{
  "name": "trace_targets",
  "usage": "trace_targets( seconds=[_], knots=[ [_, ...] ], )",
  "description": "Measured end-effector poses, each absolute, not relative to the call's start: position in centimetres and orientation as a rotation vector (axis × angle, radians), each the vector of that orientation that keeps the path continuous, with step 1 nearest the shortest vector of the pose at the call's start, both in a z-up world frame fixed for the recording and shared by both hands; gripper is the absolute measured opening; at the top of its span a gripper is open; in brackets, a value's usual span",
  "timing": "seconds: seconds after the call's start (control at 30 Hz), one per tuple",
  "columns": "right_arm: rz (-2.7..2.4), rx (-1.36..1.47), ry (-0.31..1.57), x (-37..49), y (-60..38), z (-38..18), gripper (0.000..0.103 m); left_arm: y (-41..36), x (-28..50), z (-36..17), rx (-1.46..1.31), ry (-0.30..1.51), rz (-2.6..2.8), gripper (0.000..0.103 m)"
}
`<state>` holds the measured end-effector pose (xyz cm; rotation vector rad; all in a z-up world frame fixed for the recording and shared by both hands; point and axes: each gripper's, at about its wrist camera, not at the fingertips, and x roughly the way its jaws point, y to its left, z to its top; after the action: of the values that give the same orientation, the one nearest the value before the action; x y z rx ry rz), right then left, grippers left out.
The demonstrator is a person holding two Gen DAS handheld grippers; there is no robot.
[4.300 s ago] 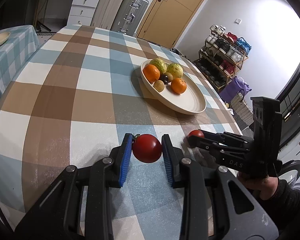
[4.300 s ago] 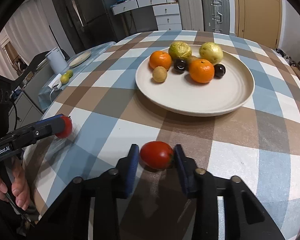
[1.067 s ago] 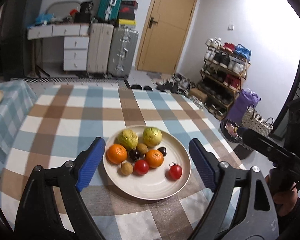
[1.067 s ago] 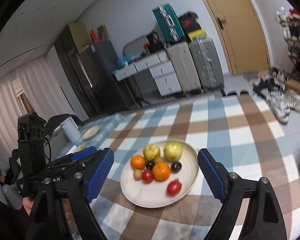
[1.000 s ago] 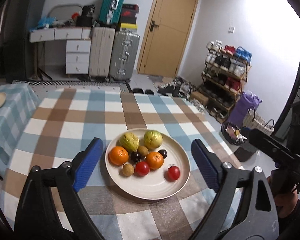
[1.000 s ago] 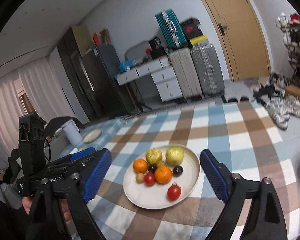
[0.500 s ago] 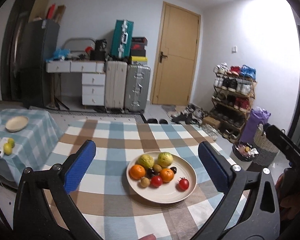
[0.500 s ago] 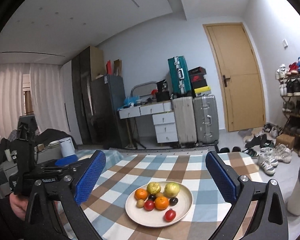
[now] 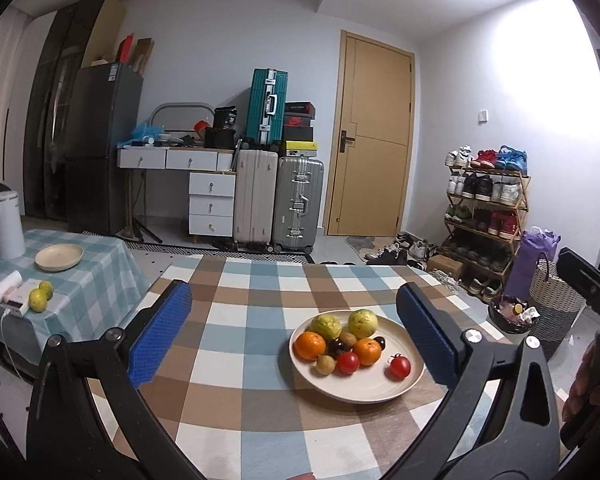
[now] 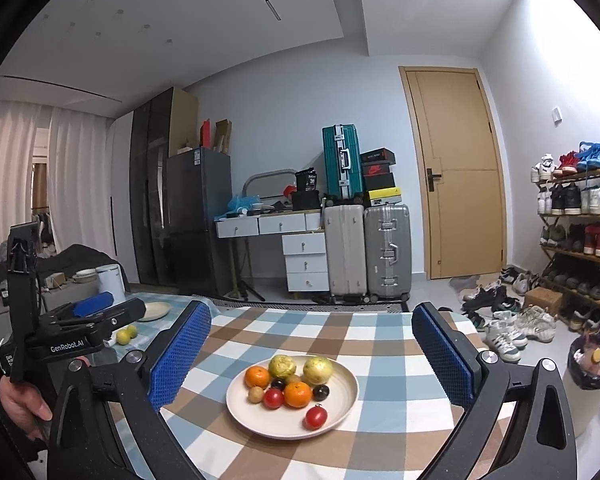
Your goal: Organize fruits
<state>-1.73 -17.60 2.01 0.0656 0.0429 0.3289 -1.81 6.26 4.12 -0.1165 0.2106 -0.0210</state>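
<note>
**poster1:** So where does the fruit sit? All of it is on the cream plate, which rests on the checked tablecloth. In the right wrist view, two green guavas are at the plate's 12 o'clock side, one mandarin at about 10 o'clock and another mandarin near the middle, touching a cherry tomato on its left. A second cherry tomato sits alone toward 6 o'clock. There are also a couple of dark round fruits and small brown ones packed in between; it's hard to say exactly what those are.

**poster2:** And the grippers?

**poster1:** Both are spread wide with nothing between the blue pads. The right gripper has just been opening, and its jaws frame the plate from well back. The left gripper has just been opening too; in its own view the plate lies toward its right pad, at about 4 o'clock from picture centre. It also shows from the side at the 9 o'clock edge of the right view, with a hand around its handle.

**poster2:** Anything else around?

**poster1:** A side table at 9 o'clock in the left view has a small empty dish and two yellow-green citrus fruits on it. Suitcases stand by the door, and a shoe rack is at 3 o'clock.
</note>
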Motion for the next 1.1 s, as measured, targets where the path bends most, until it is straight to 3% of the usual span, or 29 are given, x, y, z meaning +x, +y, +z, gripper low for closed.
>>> trace_targets(
  seconds=[0.6,1.1],
  knots=[
    [0.290,0.021,0.132,0.3,-17.2,-3.2,0.103,6.7,1.7,-3.6,-0.088,0.304,-0.010,0.102],
    [0.267,0.023,0.259,3.3,-17.3,-6.6,0.103,4.9,3.5,-4.8,-0.007,0.321,-0.006,0.102]
  ],
)
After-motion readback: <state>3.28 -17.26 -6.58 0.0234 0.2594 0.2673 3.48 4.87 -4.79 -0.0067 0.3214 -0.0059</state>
